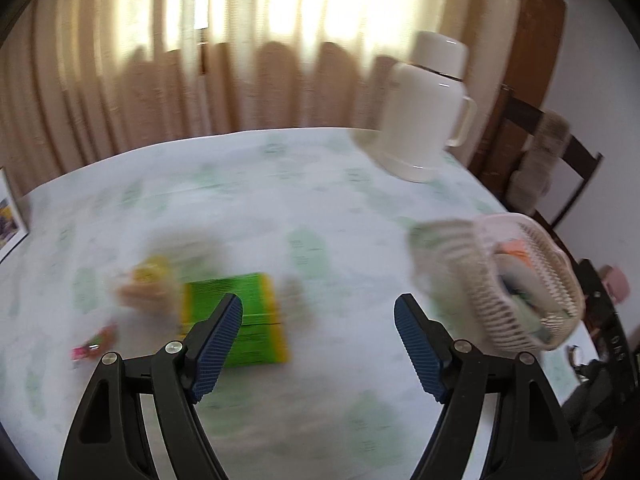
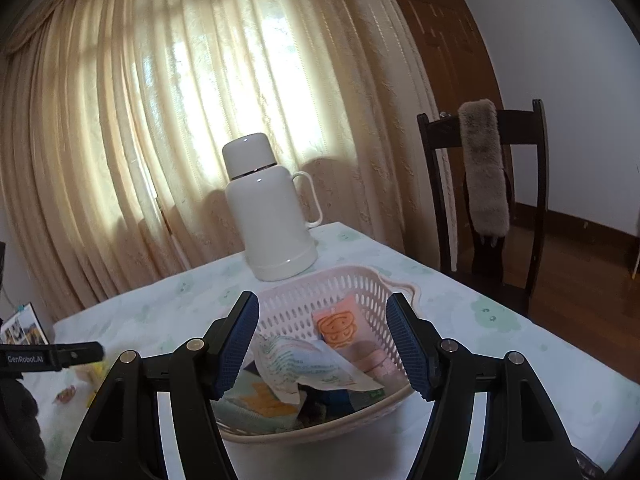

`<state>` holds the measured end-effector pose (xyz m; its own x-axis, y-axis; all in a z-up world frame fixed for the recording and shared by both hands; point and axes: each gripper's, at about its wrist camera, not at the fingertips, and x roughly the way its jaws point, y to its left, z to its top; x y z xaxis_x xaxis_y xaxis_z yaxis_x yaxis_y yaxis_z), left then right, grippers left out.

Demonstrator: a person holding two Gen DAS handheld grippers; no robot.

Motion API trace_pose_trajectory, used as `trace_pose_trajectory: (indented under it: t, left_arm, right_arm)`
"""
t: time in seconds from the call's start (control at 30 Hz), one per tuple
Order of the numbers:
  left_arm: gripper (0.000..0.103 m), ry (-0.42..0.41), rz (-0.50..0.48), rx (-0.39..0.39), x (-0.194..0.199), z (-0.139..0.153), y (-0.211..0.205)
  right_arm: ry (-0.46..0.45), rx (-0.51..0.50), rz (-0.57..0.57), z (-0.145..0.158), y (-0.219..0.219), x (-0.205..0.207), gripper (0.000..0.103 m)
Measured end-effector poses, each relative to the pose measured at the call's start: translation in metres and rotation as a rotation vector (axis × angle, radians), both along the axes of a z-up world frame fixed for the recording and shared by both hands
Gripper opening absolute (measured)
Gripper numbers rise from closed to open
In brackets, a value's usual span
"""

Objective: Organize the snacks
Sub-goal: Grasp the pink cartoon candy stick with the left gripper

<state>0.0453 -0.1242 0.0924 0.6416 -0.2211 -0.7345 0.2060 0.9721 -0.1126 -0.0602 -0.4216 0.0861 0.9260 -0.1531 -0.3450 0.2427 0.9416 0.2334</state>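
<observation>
My left gripper [image 1: 318,344] is open and empty above the table; the view is blurred. A green and yellow snack box [image 1: 248,316] lies flat just beyond its left finger. A blurred yellow-topped snack [image 1: 148,284] sits left of the box, and a small red-wrapped candy [image 1: 94,344] lies further left. A pale pink plastic basket [image 1: 532,284] holding several snack packets stands at the right. My right gripper [image 2: 322,344] is open and empty, just above the near side of the basket [image 2: 360,280], over an orange packet [image 2: 340,326] and a white packet [image 2: 308,364].
A white thermos jug [image 2: 272,208] stands behind the basket at the table's far edge; it also shows in the left wrist view [image 1: 424,108]. A dark wooden chair [image 2: 488,200] with a fur cover stands at the right. Curtains hang behind. A photo frame [image 1: 10,220] stands far left.
</observation>
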Motion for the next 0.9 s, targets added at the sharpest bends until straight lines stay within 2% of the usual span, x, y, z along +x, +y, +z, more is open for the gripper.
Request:
trace_pose_trajectory:
  t: [0.3, 0.53, 0.7, 0.9]
  left_arm:
    - [0.075, 0.034, 0.172, 0.021, 0.005, -0.017, 0.093]
    - [0.075, 0.076, 0.280, 0.018, 0.015, -0.034, 0.149]
    - [0.075, 0.105, 0.307, 0.017, 0.021, -0.047, 0.168]
    - [0.073, 0.141, 0.299, 0.046, 0.029, -0.070, 0.170]
  right_arm:
    - [0.020, -0.058, -0.008, -0.003, 0.009, 0.005, 0.067]
    - [0.046, -0.087, -0.017, -0.007, 0.015, 0.008, 0.067]
    - [0.063, -0.110, -0.020, -0.010, 0.020, 0.011, 0.067]
    - [0.072, -0.111, -0.026, -0.010, 0.019, 0.012, 0.067]
